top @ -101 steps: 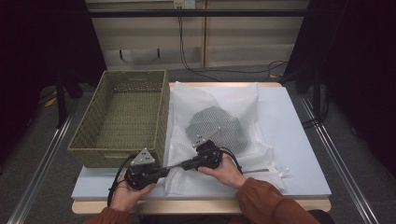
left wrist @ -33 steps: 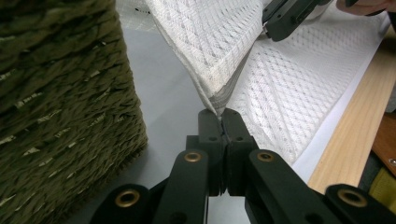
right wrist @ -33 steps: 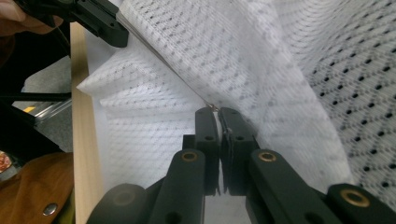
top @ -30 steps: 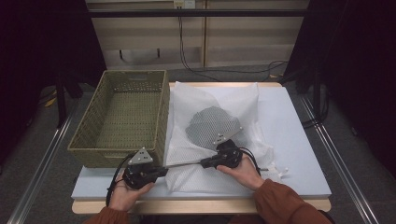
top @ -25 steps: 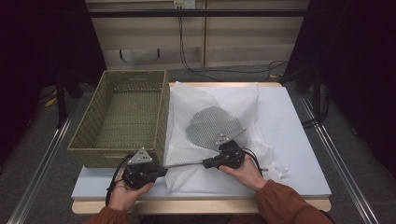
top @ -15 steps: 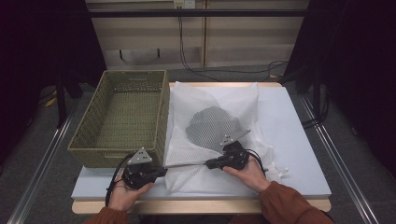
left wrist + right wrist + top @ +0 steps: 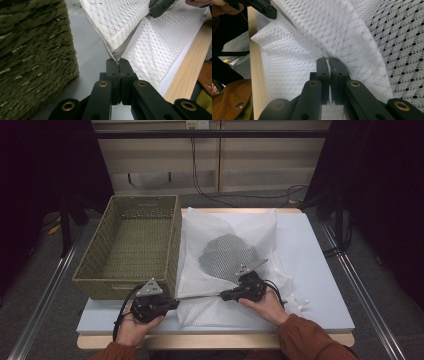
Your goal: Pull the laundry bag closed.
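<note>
A white mesh cloth (image 7: 227, 232) lies spread over the pale blue mat, with a dark perforated round thing (image 7: 227, 255) showing through its middle. My left gripper (image 7: 172, 304) is shut on the cloth's near left corner (image 7: 117, 53), close to the basket's front corner. My right gripper (image 7: 224, 296) is shut on the cloth's near edge (image 7: 325, 56), a short way right of the left one. Between the two grippers the cloth's edge (image 7: 197, 296) is pulled taut in a straight line and lifted off the mat.
A green woven basket (image 7: 132, 280), empty, stands at the left, right beside the cloth and my left gripper. The wooden table edge (image 7: 210, 340) runs along the front. Bare blue mat (image 7: 315, 260) lies to the right of the cloth. Metal rails flank the table.
My right gripper has slid a little right along the near edge, drawing the cloth's edge tauter. The left gripper has stayed put.
</note>
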The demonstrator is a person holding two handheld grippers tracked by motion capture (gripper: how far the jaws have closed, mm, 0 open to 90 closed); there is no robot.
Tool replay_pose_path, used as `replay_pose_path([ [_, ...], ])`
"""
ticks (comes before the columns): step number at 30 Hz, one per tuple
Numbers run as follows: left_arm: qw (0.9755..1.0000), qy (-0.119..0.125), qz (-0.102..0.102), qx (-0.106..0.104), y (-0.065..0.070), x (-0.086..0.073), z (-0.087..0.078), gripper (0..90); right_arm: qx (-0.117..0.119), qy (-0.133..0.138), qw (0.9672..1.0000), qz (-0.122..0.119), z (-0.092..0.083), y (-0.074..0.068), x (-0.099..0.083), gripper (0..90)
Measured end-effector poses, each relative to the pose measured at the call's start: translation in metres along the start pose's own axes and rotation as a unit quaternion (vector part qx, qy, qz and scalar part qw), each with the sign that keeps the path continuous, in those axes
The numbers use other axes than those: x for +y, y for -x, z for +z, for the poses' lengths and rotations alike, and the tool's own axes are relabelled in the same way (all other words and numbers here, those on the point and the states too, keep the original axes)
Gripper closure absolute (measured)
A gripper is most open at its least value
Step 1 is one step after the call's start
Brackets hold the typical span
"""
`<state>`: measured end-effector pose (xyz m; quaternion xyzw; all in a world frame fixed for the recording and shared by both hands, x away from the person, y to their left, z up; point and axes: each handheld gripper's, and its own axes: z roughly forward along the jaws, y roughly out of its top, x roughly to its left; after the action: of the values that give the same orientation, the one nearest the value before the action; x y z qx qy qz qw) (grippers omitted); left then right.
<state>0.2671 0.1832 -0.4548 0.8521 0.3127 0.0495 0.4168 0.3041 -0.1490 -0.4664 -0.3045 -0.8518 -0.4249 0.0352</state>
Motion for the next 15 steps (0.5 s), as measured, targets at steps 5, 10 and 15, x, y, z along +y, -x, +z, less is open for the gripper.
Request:
replay_pose_path([
  [5, 1.0000, 0.001, -0.003, 0.001, -0.0007, -0.0006, -0.0006, 88.5, -0.007, 0.000, 1.0000, 0.000, -0.0015, 0.0016, -0.0009, 87.0],
  [10, 1.0000, 0.002, -0.003, 0.000, -0.0006, -0.0006, -0.0007, 88.5, -0.004, 0.002, 1.0000, 0.003, -0.0039, 0.0018, -0.0022, 87.0],
  [15, 1.0000, 0.003, -0.004, 0.000, -0.0006, -0.0005, -0.0008, 88.4, -0.007, 0.002, 1.0000, 0.000, -0.0061, 0.0014, -0.0031, 87.0],
])
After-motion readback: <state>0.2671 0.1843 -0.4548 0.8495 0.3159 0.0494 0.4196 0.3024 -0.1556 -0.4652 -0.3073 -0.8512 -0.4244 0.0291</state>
